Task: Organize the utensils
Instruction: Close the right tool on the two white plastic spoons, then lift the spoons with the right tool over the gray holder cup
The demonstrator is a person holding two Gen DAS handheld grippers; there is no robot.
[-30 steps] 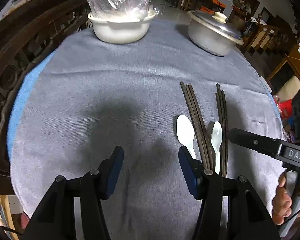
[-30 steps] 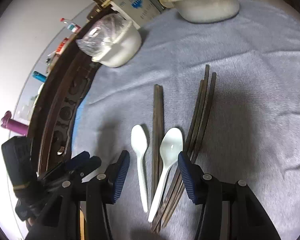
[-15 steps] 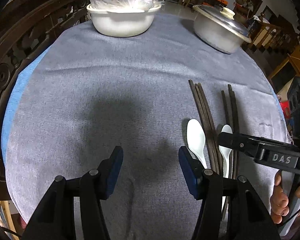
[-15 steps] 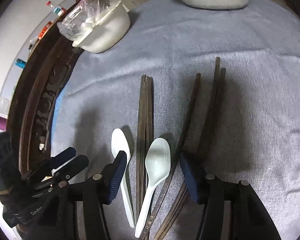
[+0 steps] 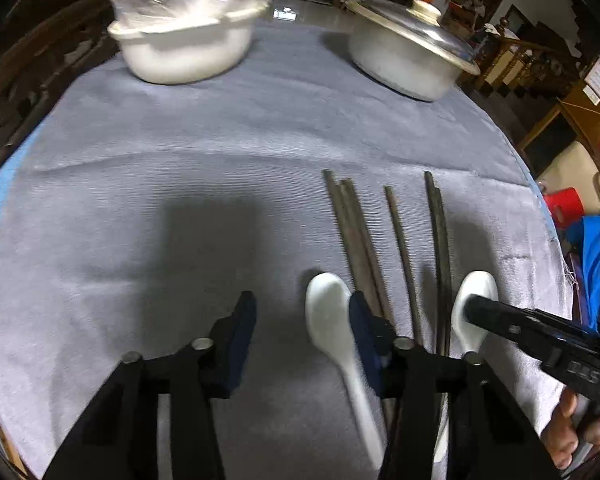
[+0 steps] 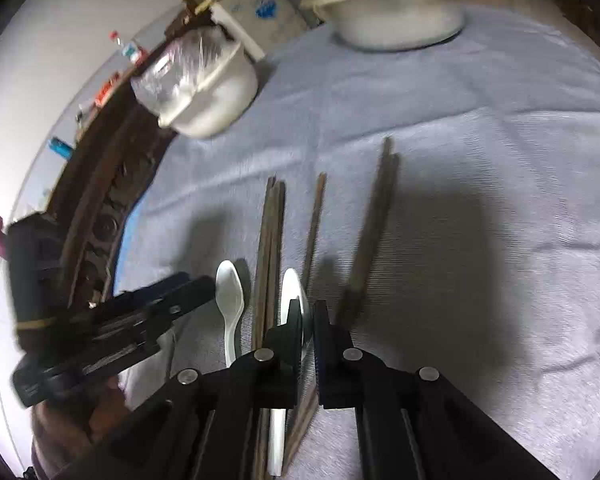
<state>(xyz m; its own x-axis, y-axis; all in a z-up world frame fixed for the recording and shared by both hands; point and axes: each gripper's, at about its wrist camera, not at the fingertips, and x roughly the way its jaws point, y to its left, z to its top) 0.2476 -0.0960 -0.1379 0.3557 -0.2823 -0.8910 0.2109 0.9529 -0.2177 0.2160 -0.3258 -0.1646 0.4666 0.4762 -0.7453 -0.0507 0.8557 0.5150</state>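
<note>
The right gripper point(image 6: 309, 334) is pinching its jaws nearly together on a white spoon point(image 6: 296, 300), whose bowl is showing ahead of the fingertips point(image 6: 294, 320) and whose handle is running back beneath them. The left gripper point(image 5: 302, 336) is holding its jaws spread wide with nothing between them, hovering over the gray tablecloth point(image 5: 180, 184).

Taking that pinched spoon as the landmark: a bundle of dark chopsticks point(image 6: 272, 248) is lying just to its left, and a second white spoon point(image 6: 230, 300) is lying left of that bundle. A single chopstick point(image 6: 314, 224) is pointing away from the spoon's bowl, and another pair of chopsticks point(image 6: 374, 216) is lying to its right. Far beyond it, a white pot covered in plastic wrap point(image 6: 204, 84) is sitting to the left and a lidded metal pot point(image 6: 392, 8) is sitting at the far edge.
</note>
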